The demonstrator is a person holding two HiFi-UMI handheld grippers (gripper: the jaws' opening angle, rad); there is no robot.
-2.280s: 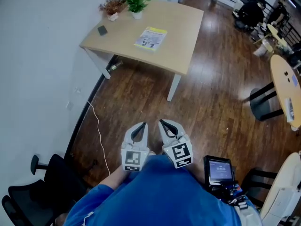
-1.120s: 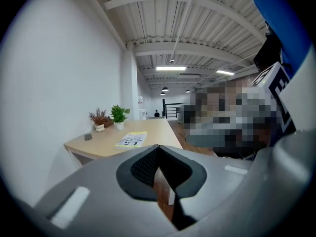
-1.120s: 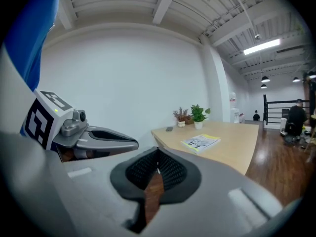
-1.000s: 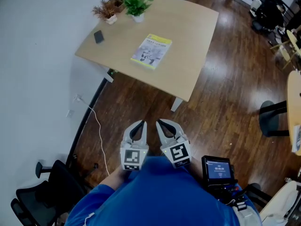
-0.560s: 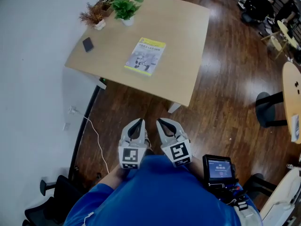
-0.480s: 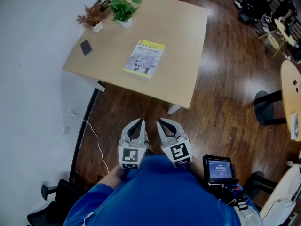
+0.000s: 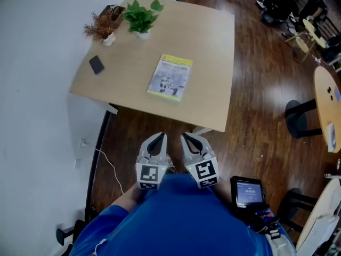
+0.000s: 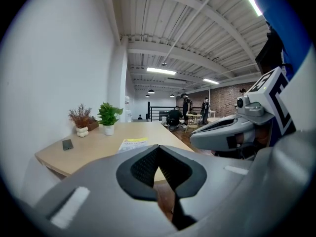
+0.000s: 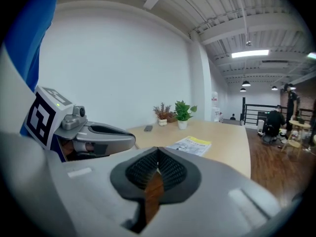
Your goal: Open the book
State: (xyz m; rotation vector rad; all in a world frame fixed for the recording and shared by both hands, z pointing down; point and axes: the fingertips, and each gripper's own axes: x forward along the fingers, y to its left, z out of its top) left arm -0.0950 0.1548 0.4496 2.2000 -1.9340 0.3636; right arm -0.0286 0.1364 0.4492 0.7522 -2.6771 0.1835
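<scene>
Not started. My left gripper and right gripper are closed and empty; the thin yellow-and-white paperback book lies shut, well ahead of them.

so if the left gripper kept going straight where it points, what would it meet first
Probably the near edge of the table, just short of the book; nothing stands between it and the left gripper, though depth is unclear.

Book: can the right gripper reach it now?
Probably not yet. The right gripper sits shut over the floor, short of the table, while the book lies farther in. Nothing blocks the way.
</scene>
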